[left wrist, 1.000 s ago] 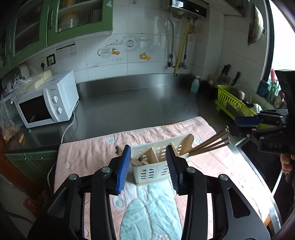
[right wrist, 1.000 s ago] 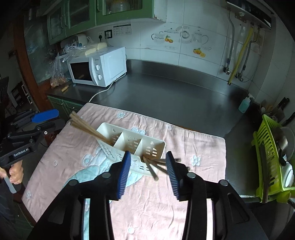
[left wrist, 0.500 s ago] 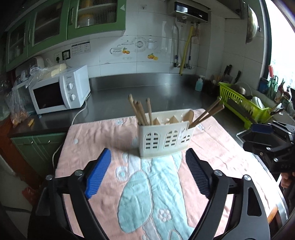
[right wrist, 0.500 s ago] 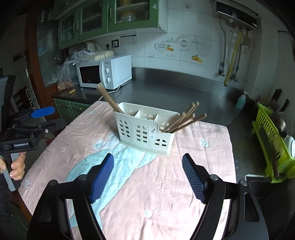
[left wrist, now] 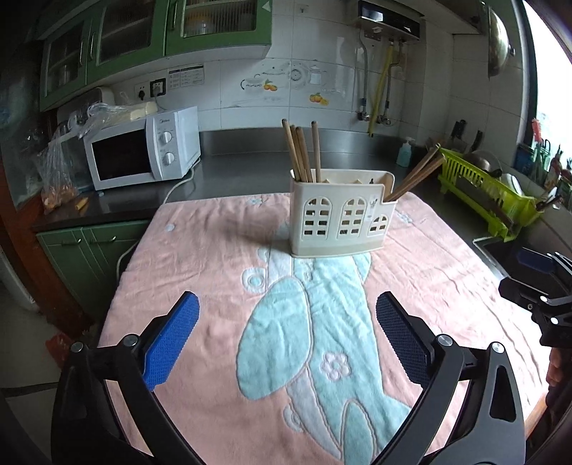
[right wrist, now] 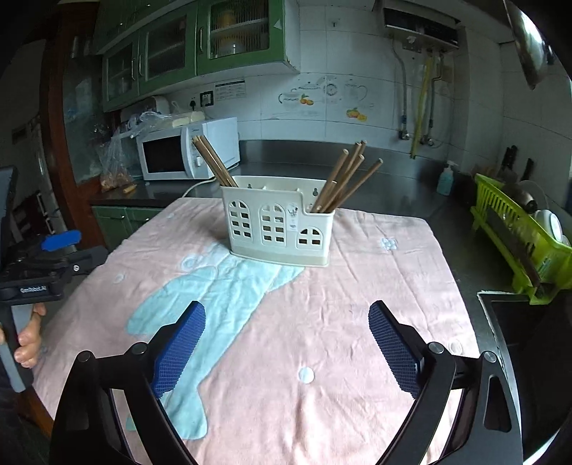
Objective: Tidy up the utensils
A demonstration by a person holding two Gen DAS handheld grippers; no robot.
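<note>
Left gripper (left wrist: 287, 323) hovering over the towel (left wrist: 221, 272), jaws opening wide, nothing between them. Right gripper (right wrist: 287, 331) doing the same, jaws opening, empty. Each is showing at the edge of the other's view; a hand (right wrist: 28, 339) is gripping the left one's handle.

Pink towel with a pale blue figure is covering the near counter, lying mostly flat with a few wrinkles. Caddy (left wrist: 341, 214) is standing upright on the towel, ahead of both grippers and well apart from them, white plastic with window cutouts. Chopsticks (left wrist: 302, 152) are sticking up from one end compartment, a second bunch (right wrist: 348, 177) leaning out of the low end compartment at the other side. What's in the middle compartments can't be told.

Beyond the towel, dark steel counter (left wrist: 250, 161) is running to the wall. Microwave (left wrist: 143, 148) is sitting at the left, cord trailing down, bags piled beside and on top of it. Green dish rack (left wrist: 489, 193) is standing at the right, soap bottle (left wrist: 404, 153) near it. Green cabinets (left wrist: 153, 35) are hanging over white tile with fruit stickers; pipes and a heater (left wrist: 388, 18) are showing on the back wall. Daylight is coming in at far right.
</note>
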